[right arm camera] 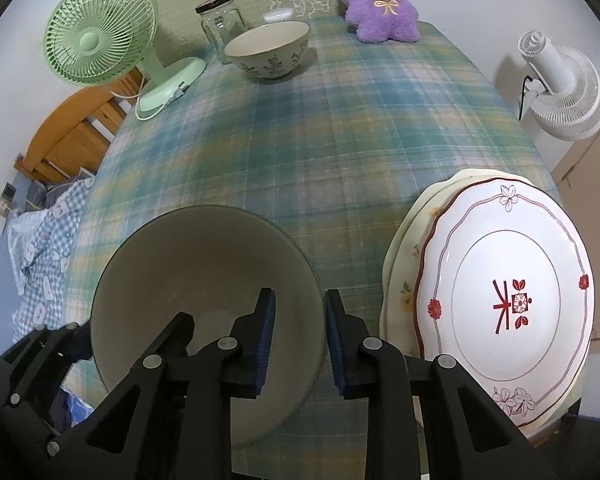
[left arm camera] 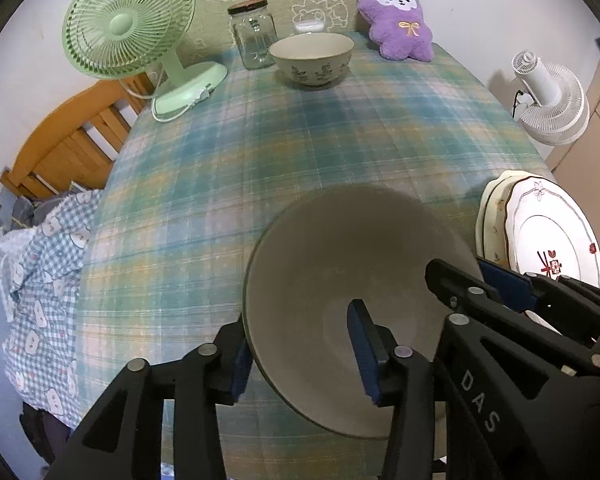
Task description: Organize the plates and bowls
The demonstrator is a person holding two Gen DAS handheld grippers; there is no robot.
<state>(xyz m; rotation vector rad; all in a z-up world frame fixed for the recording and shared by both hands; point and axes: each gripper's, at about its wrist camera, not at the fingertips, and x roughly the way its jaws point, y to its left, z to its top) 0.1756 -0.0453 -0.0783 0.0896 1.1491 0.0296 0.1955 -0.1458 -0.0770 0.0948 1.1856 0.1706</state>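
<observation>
The near bowl (left arm camera: 340, 280) sits on the tablecloth (left arm camera: 228, 168) beside stacked plates (right arm camera: 500, 300). The right gripper (right arm camera: 298, 340) clamps its right wall, one pad inside, one outside. The left gripper (left arm camera: 304, 350) straddles the left wall, jaws loosely parted. A second bowl (left arm camera: 312, 58) stands far back by a jar (left arm camera: 254, 36).

Lower plate (right arm camera: 404, 264) mostly hidden under the top plate (right arm camera: 504, 304); small white lid (left arm camera: 309, 26) half hidden behind far bowl (left arm camera: 312, 58).
</observation>
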